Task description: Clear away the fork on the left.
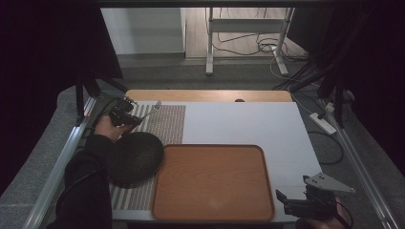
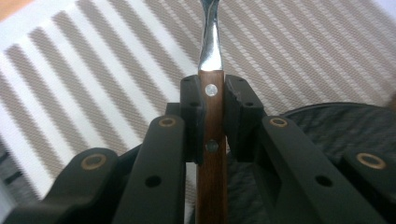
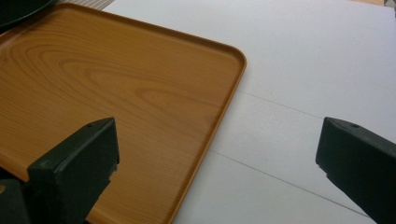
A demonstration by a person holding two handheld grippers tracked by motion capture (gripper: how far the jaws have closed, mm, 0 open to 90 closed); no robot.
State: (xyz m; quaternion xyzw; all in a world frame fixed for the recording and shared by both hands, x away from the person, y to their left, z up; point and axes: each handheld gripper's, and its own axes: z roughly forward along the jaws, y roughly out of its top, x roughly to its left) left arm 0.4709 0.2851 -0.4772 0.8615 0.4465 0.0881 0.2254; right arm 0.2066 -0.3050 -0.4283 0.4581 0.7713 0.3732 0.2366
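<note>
Left gripper (image 2: 212,109) clamps fork (image 2: 211,116) beside dark bowl (image 1: 133,157).

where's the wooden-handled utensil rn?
The wooden-handled utensil is clamped in the left gripper at the high view's far left, over the striped placemat, just beyond the dark round plate.

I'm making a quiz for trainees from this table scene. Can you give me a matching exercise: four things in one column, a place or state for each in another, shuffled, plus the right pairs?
Things
1. wooden-handled utensil
2. wooden tray
3. dark round dish
4. right gripper

Places or states
A. on the striped placemat, left of the tray
B. clamped between the jaws of the left gripper
C. jaws wide apart, nothing between them
D. bare, in the middle near edge of the white table

Pairs: 1-B, 2-D, 3-A, 4-C
</note>
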